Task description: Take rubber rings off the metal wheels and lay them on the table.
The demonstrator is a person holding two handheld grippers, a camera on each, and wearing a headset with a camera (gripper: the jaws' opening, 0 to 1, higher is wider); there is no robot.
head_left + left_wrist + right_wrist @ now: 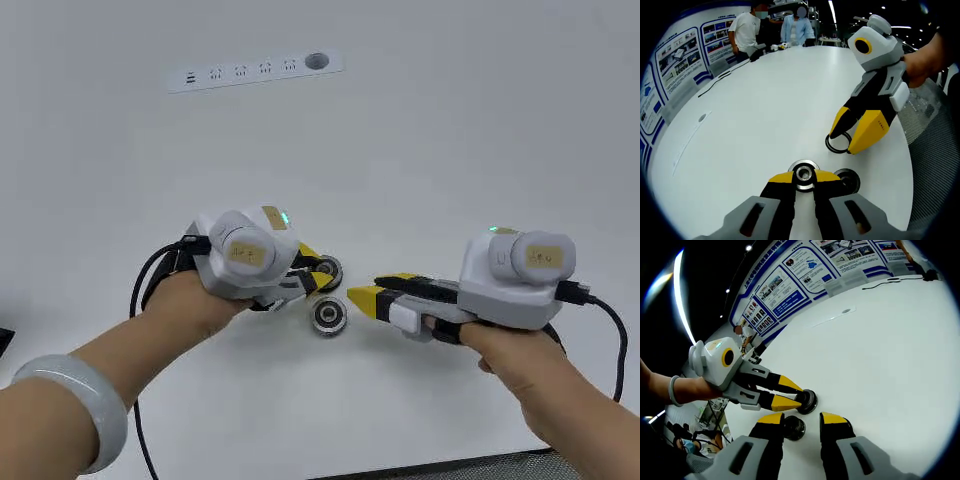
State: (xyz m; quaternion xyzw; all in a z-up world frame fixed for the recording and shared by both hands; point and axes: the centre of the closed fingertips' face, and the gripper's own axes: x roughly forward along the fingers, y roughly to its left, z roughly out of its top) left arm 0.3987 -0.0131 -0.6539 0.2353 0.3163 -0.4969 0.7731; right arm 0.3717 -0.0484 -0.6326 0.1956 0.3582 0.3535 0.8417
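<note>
Left gripper (803, 179) is clamped on the held wheel (803, 172) at the lower centre of the left gripper view, with one of my jaws on each side of it. It's down near the table (765, 100), but I can't tell if it's touching or lifted. The loose wheel (846, 181) sits just right of it on the table, and nothing is holding it.

Right gripper (844, 142) comes in from the upper right of that view. A black rubber ring (828, 144) sits right at its tips, low against the table. I can't tell if it's hooked on one jaw or already lying free. In the right gripper view my own jaws stand apart at the bottom with nothing pinched between them. The loose wheel shows there just inside the left-hand jaw (contact unclear).

In the head view both wheels are in the middle of the frame between my two hands, held wheel above and loose wheel just below it.

Progress, as I judge it: one ring is off a wheel and down at the table, or very nearly laid. Both wheels show a dark outer band around a shiny hub (too small to say if that's rubber), so I'd guess at least one ring is left to strip. I see only one ring off.
</note>
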